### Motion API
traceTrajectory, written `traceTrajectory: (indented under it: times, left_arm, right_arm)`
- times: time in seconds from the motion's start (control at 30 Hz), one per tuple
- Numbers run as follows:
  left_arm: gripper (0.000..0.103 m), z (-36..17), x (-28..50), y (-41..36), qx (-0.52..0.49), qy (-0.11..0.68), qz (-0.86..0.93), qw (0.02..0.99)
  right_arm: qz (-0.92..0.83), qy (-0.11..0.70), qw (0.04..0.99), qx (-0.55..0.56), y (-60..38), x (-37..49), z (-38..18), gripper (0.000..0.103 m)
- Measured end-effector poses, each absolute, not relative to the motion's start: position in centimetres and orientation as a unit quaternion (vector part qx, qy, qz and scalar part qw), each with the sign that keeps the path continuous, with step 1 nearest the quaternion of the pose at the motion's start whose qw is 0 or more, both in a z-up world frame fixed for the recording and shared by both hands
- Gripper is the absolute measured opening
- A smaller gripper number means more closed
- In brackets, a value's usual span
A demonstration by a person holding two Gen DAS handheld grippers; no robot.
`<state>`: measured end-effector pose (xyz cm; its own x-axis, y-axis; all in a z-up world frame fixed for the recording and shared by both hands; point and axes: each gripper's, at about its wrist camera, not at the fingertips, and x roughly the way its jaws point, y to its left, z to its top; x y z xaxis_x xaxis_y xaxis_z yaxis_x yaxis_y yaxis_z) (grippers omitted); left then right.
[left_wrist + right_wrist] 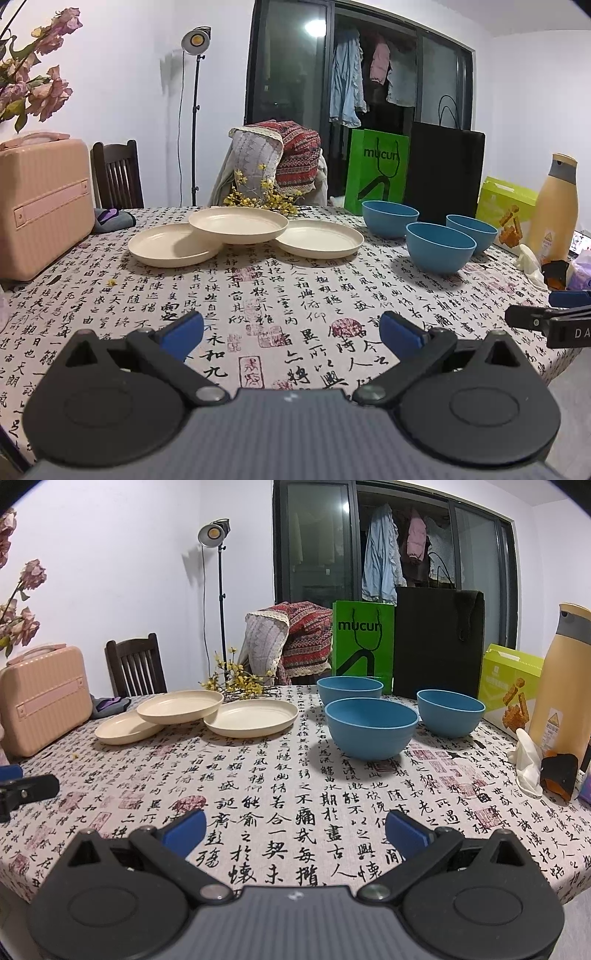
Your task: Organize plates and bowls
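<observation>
Left gripper (291, 332) and right gripper (295, 830), each with blue-padded fingers spread wide and grasping nothing, hover low over the near part of a table covered by a calligraphy-print tablecloth (280, 295). Three cream plates lie toward the far left of the table: a left plate (173, 244) and a right plate (319, 239) flat on the cloth, and a middle plate (238, 224) resting tilted across the rims of both. Three blue bowls stand upright to the right of the plates, apart from one another: a far bowl (389, 218), a near bowl (440, 246) and a right bowl (472, 228). A pink case (44, 203) stands at the left edge; a green paper bag (376, 170), a black paper bag (443, 173) and a yellow bottle (554, 210) stand behind and right of the bowls.
</observation>
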<state>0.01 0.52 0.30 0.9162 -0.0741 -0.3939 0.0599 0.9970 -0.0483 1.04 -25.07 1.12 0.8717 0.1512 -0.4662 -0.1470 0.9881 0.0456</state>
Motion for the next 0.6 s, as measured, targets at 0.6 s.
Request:
traceTrajectory:
  times: [0.6]
  left_arm:
    - [0.103,1.2,2.3,1.4,-0.026,0.191,-0.034,0.981]
  right_arm:
    - [0.089,0.221,0.971,0.004,-24.1,4.6,2.0,0.103]
